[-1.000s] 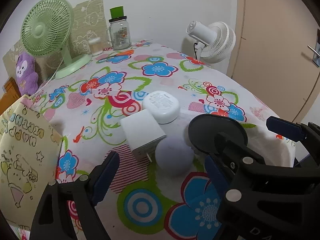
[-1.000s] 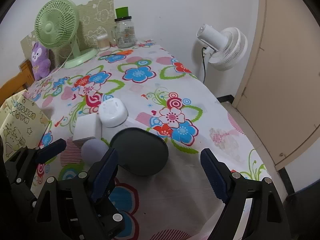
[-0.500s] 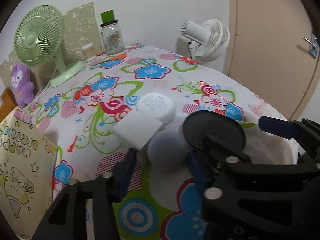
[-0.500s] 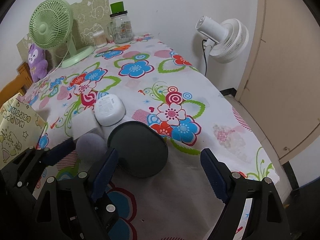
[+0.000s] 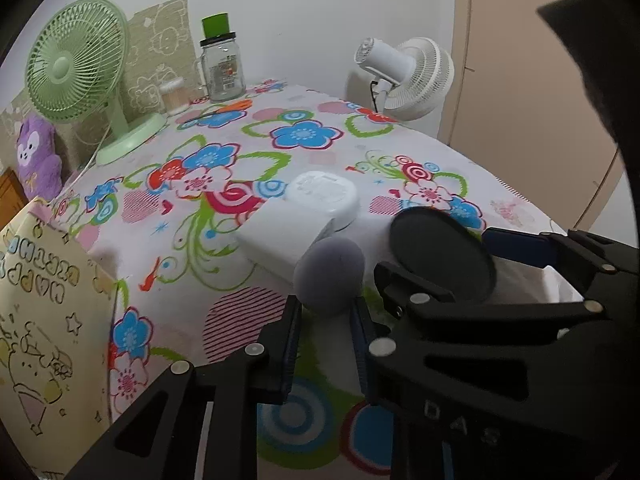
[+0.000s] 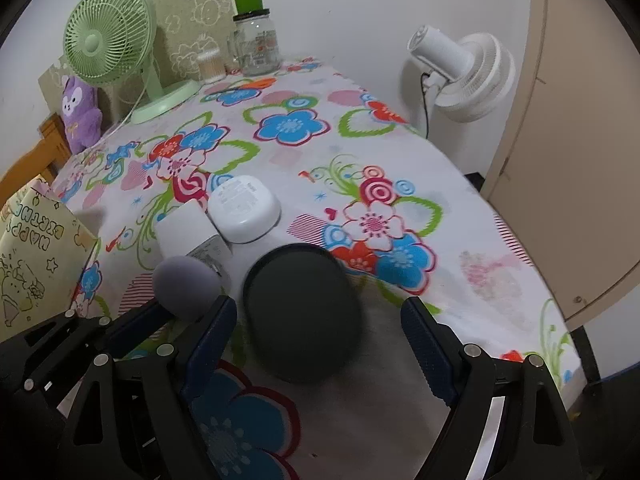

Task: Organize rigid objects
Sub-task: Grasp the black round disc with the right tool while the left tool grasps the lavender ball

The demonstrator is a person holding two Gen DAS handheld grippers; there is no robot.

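Your left hand-held gripper [image 5: 326, 330] has just closed on the grey ball [image 5: 329, 274] at the counter's [image 5: 400, 152] near edge; your right hand-held gripper [image 6: 320, 332] gapes around the dark disc [image 6: 302, 316]. Sorting has barely begun: white box [image 6: 188, 230] and white case [image 6: 244, 208] wait untouched.

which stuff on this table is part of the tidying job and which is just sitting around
In the job: grey ball gripped by left gripper; white cube; white round case; black disc.

Lying about: green fan, glass jar, purple plush, white fan.
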